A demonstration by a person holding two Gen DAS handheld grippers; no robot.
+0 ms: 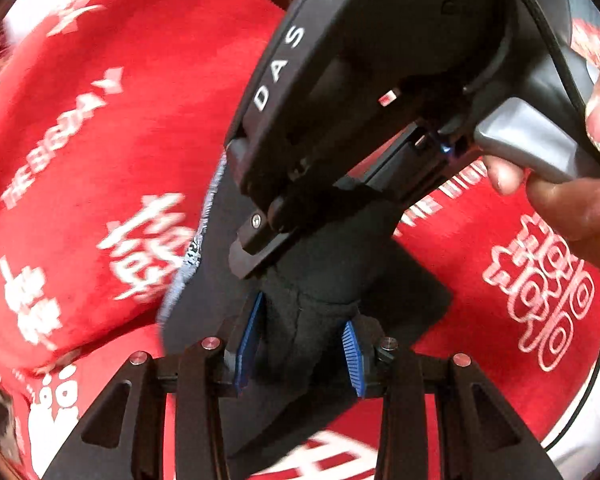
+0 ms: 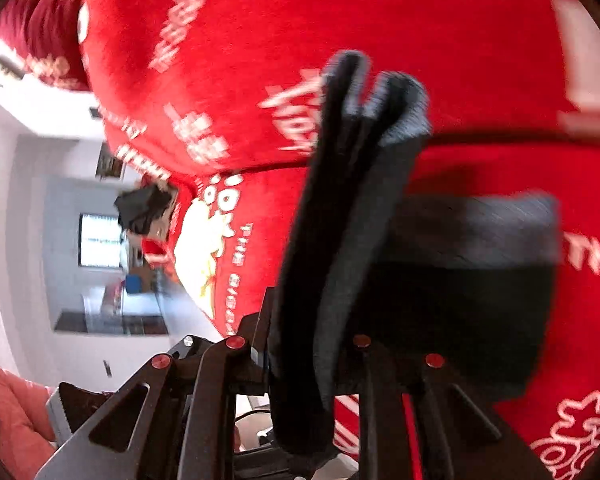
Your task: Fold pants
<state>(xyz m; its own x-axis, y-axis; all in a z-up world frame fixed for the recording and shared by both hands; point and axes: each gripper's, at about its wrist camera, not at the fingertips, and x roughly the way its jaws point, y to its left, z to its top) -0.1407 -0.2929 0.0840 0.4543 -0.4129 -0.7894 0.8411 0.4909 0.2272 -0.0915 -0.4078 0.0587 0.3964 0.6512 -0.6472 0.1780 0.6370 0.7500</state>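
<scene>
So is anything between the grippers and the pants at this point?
Nothing visible. The left gripper is already shut on the dark pants, and the right gripper also clamps the cloth. Only the red printed blanket lies behind.

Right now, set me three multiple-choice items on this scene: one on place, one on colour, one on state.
1. Where are the dark pants?
A. between the left gripper's pads
B. on a hanger
C. in a basket

2. What colour is the printed cloth underneath?
A. green
B. red
C. yellow

3. How is the right gripper?
A. wide open, empty
B. out of view
C. shut on the pants

Key: A, the left gripper has its blue pads pressing dark fabric; B, red with white lettering; C, bunched fabric fills its jaws.
</scene>
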